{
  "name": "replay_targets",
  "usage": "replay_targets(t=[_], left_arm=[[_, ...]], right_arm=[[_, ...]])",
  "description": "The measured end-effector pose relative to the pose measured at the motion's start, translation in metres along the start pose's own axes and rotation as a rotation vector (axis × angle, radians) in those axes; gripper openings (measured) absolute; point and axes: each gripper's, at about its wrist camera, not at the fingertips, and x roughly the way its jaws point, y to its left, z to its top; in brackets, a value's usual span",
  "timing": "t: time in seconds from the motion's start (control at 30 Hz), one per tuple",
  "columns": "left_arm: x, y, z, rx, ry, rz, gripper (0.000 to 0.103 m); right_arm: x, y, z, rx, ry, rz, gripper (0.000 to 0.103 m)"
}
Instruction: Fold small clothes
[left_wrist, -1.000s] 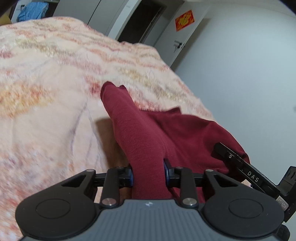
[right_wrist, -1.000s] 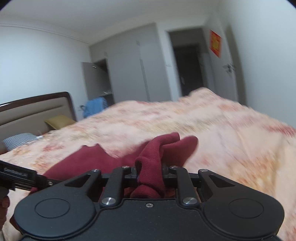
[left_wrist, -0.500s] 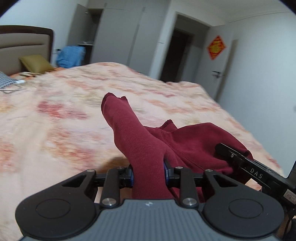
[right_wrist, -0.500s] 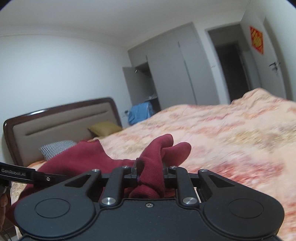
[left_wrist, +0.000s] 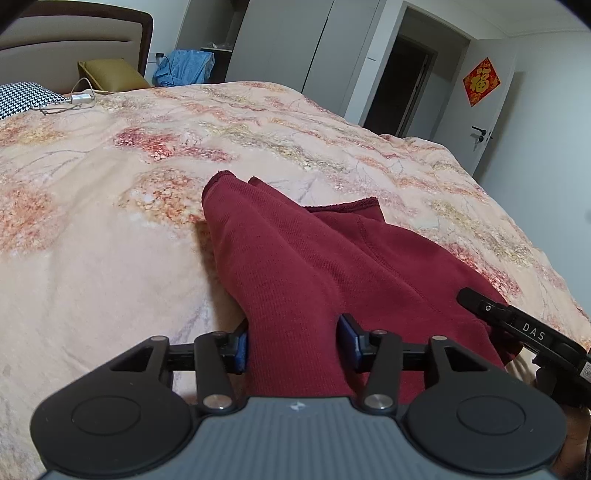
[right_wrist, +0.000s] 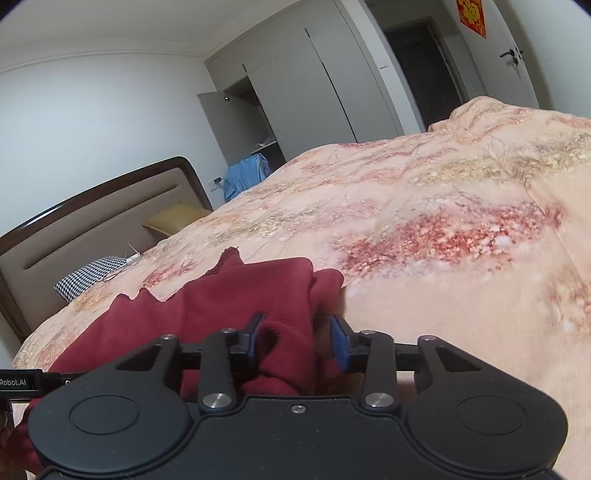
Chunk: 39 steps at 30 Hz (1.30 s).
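A dark red knit garment (left_wrist: 317, 258) lies folded on the floral bedspread (left_wrist: 110, 229). One thick fold of it runs up between the fingers of my left gripper (left_wrist: 293, 339), whose jaws are opening and look slack around the cloth. In the right wrist view the same garment (right_wrist: 229, 295) is bunched between the fingers of my right gripper (right_wrist: 295, 339). Its jaws are opening too, and a dark gap shows beside the right-hand pad (right_wrist: 339, 347). The right gripper's finger (left_wrist: 517, 325) reaches in over the garment's right edge.
Headboard (left_wrist: 74, 33), a mustard pillow (left_wrist: 110, 74), a checked pillow (left_wrist: 22, 98) and a white cable (left_wrist: 81, 98) are at the bed's far end. A blue cloth (left_wrist: 184, 70) hangs by the wardrobe (left_wrist: 277, 40). The bed drops off to the right, toward the door (left_wrist: 480, 122).
Both pairs of jaws have spread apart from a tight pinch on the red cloth. Both grippers swung round and sank toward the bed, and the garment now rests flatter on it.
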Motion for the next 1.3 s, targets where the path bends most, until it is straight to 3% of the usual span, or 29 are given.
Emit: replay_targets(t=[0.1,0.33,0.53,0.6,0.73,0.83,0.9,1.07,1.3], left_arm=[[0.002,0.003,0.001,-0.014,0.005,-0.006,0.054],[0.001,0.002,0.002,-0.02,0.012,0.009,0.062],[-0.003,0.0,0.005,-0.017,0.013,0.032,0.08],[-0.007,-0.002,0.005,-0.014,0.01,0.044,0.087],[-0.022,-0.006,0.005,-0.012,-0.006,0.053,0.093],[-0.037,-0.01,0.006,-0.01,-0.027,0.056,0.095],[-0.05,-0.014,0.006,-0.01,-0.049,0.057,0.098],[-0.089,-0.027,0.002,-0.003,-0.102,0.053,0.103],[-0.146,-0.045,-0.017,0.02,-0.168,0.057,0.103]], right_arm=[[-0.002,-0.003,-0.001,0.017,0.0,-0.004,0.05],[0.003,-0.007,0.003,0.032,0.003,-0.002,0.055],[0.0,-0.008,0.003,0.043,-0.006,0.003,0.064],[-0.004,-0.008,0.004,0.048,-0.021,0.005,0.074],[-0.018,-0.003,0.012,0.058,-0.043,-0.007,0.079],[-0.038,0.007,0.017,0.034,-0.068,0.006,0.082],[-0.055,0.016,0.021,0.01,-0.093,0.008,0.091],[-0.104,0.036,0.03,-0.036,-0.156,0.019,0.101],[-0.173,0.061,0.028,-0.106,-0.211,0.033,0.102]])
